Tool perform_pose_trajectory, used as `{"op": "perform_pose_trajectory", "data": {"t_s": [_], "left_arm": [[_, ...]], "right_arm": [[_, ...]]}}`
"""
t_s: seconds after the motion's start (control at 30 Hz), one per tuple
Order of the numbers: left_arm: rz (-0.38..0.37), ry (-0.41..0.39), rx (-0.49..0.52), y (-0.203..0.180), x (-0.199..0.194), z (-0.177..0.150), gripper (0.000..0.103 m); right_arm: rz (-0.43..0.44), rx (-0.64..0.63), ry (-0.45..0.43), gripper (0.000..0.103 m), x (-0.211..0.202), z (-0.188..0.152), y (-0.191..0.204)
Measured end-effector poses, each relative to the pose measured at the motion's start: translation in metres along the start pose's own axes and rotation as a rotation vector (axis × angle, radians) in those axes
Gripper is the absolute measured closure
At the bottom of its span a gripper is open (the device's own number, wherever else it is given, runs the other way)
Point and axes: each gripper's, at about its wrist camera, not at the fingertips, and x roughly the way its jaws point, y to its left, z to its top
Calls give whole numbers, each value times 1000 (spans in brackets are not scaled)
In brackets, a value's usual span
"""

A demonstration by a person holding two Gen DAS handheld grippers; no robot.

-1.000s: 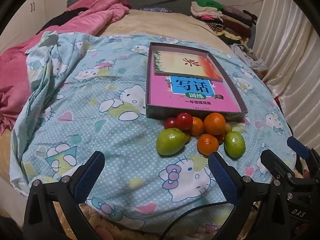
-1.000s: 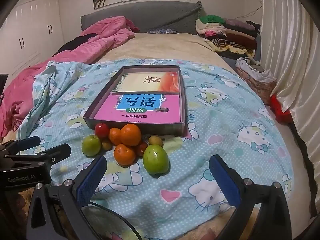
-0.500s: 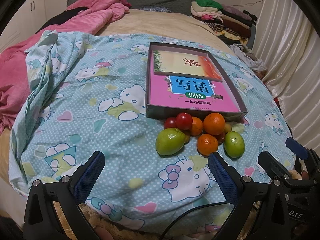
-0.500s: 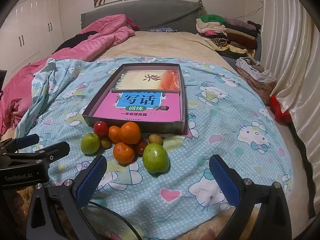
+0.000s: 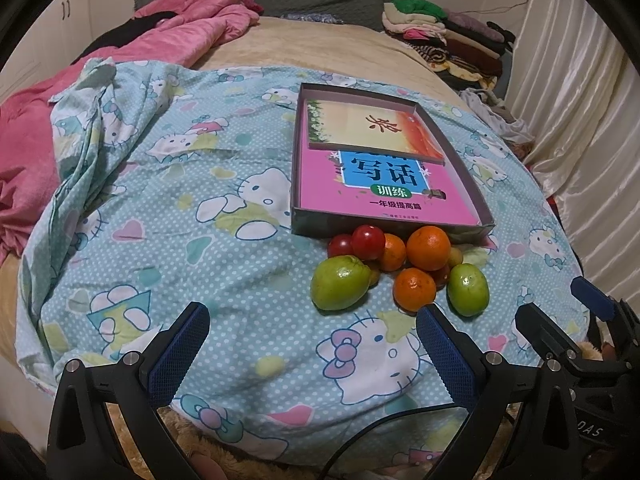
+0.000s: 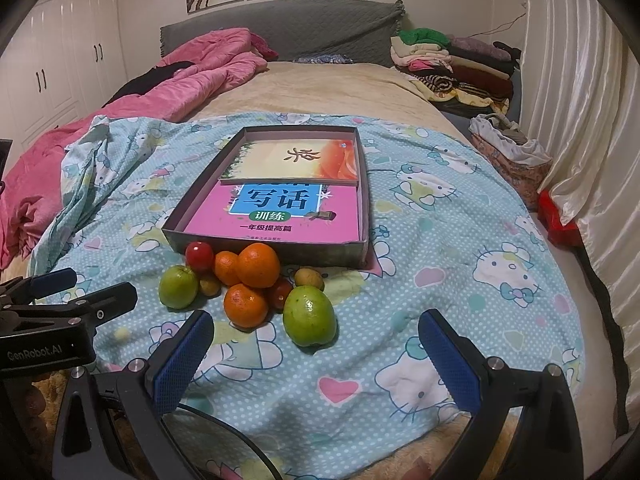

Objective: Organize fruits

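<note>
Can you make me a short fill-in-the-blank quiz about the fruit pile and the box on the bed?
1. The fruit pile lies on the blanket just outside the near wall of the ___.
2. Both the left claw and the right claw are ___.
3. The box holds two ___.
4. The largest fruits are ___ in colour.

Missing words: box; open; books; green

We see a bed (image 6: 320, 80) spread with a blue cartoon-cat sheet (image 6: 440, 248). On the sheet lies a shallow box (image 6: 362, 184), and touching its 6 o'clock wall sits a cluster of fruits (image 6: 256, 276). A pink quilt (image 6: 192, 68) is bunched at 10 o'clock, folded clothes (image 6: 452, 64) at 1 o'clock.
</note>
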Motion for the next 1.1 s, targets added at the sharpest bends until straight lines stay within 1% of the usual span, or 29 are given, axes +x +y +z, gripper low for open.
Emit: {"op": "perform_pose_trajectory", "data": {"t_s": [0.7,0.93,1.03,1.1], "left_arm": [[0,14,-3,4,3,1,0],[19,29,-5,9,14,4,0],[14,67,-2,13,25,9,0],[8,109,5,16,37,13,0]], "right_arm": [[-9,0,29,0,5,1,-1],[-18,17,71,0,15,7,-4],[-36,13,123,0,29,10,-7],[-56,-13,164,0,41,11,-7]]}}
